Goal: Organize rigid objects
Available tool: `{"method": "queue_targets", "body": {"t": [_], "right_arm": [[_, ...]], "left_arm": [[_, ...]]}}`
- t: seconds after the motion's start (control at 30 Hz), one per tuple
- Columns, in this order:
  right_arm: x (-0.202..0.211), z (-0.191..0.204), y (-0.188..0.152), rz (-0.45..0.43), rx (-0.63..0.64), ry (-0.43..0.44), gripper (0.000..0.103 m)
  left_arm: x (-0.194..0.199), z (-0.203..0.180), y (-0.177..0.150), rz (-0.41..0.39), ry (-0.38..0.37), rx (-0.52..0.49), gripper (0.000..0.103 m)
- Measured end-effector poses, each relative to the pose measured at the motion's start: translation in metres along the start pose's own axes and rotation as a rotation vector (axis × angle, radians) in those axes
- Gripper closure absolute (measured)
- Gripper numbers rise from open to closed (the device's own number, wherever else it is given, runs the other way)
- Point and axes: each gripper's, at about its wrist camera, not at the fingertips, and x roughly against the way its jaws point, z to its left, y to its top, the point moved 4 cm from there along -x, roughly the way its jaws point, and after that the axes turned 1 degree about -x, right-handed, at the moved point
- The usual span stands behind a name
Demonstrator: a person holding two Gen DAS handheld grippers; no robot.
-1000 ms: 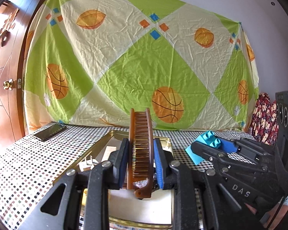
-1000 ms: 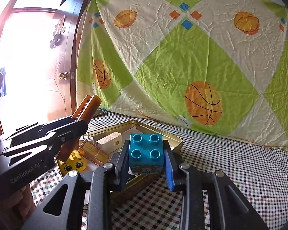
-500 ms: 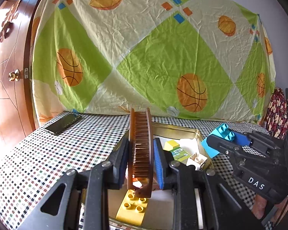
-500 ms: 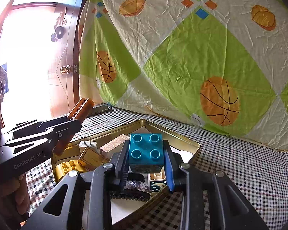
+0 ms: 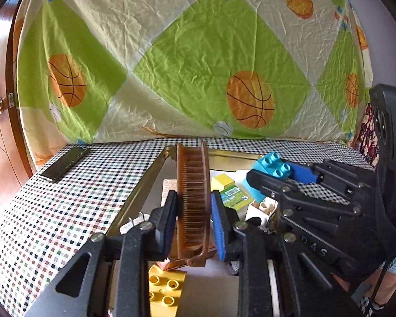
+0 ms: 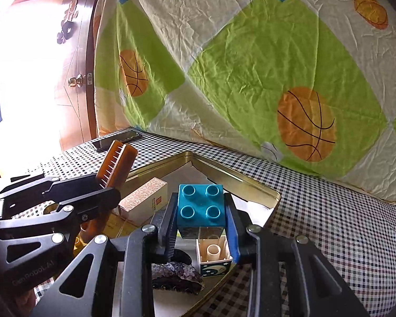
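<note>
My left gripper (image 5: 194, 214) is shut on a brown comb (image 5: 192, 198), which stands on edge and points away over the gold tin tray (image 5: 145, 182). The same comb (image 6: 116, 165) shows at the left of the right wrist view, sticking out of the left gripper (image 6: 103, 185). My right gripper (image 6: 201, 216) is shut on a teal toy brick (image 6: 200, 206), studs up, above the tray (image 6: 240, 179). In the left wrist view that brick (image 5: 270, 169) hangs over the tray's right side in the right gripper (image 5: 277, 178).
In the tray lie a yellow brick (image 5: 166, 288), a yellow-green box (image 5: 228, 187), a patterned box (image 6: 145, 200), a white brick (image 6: 213, 253) and a dark sequined piece (image 6: 177, 277). A phone (image 5: 64, 163) rests on the checked tablecloth (image 5: 52, 211) at far left. A basketball-print sheet (image 5: 198, 66) hangs behind.
Both grippers have swung over the tray, which now lies further under them. The comb and the teal brick stay gripped. The yellow brick has come into view below the comb.
</note>
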Motion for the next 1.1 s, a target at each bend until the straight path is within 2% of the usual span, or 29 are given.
{"method": "queue_targets", "body": {"t": [0.27, 0.33, 0.43, 0.47, 0.5, 0.57, 0.67, 0.7, 0.8, 0.87, 1.1], "right_arm": [[-0.004, 0.001, -0.003, 0.015, -0.002, 0.013, 0.069], [-0.004, 0.0, -0.004, 0.015, -0.005, 0.017, 0.066], [-0.005, -0.008, -0.007, 0.017, -0.03, 0.009, 0.052], [-0.004, -0.011, -0.008, 0.014, -0.045, 0.012, 0.046], [-0.002, -0.014, -0.009, 0.01, -0.057, 0.009, 0.043], [0.003, -0.019, -0.009, 0.003, -0.072, -0.004, 0.042], [0.014, -0.025, -0.008, -0.023, -0.095, -0.015, 0.03], [0.018, -0.026, -0.008, -0.035, -0.101, -0.019, 0.025], [0.032, -0.026, -0.005, -0.069, -0.107, -0.026, 0.019], [0.041, -0.024, -0.004, -0.09, -0.103, -0.037, 0.019], [0.06, -0.021, -0.002, -0.124, -0.096, -0.048, 0.019]], "left_arm": [[-0.011, -0.006, -0.003, 0.042, 0.007, -0.039, 0.079], [-0.013, -0.007, -0.004, 0.046, 0.006, -0.044, 0.079], [-0.013, -0.007, -0.005, 0.047, 0.012, -0.046, 0.076], [-0.011, -0.007, -0.005, 0.044, 0.012, -0.042, 0.073], [-0.01, -0.005, -0.005, 0.041, 0.023, -0.038, 0.064], [-0.004, -0.001, -0.004, 0.024, 0.055, -0.026, 0.032], [0.007, 0.004, -0.003, -0.015, 0.081, -0.005, 0.012], [0.012, 0.005, -0.002, -0.028, 0.089, -0.001, 0.002], [0.022, 0.006, 0.0, -0.054, 0.09, 0.005, 0.001], [0.028, 0.005, 0.001, -0.061, 0.078, 0.009, 0.001], [0.039, 0.005, 0.002, -0.072, 0.105, 0.03, 0.0]]}}
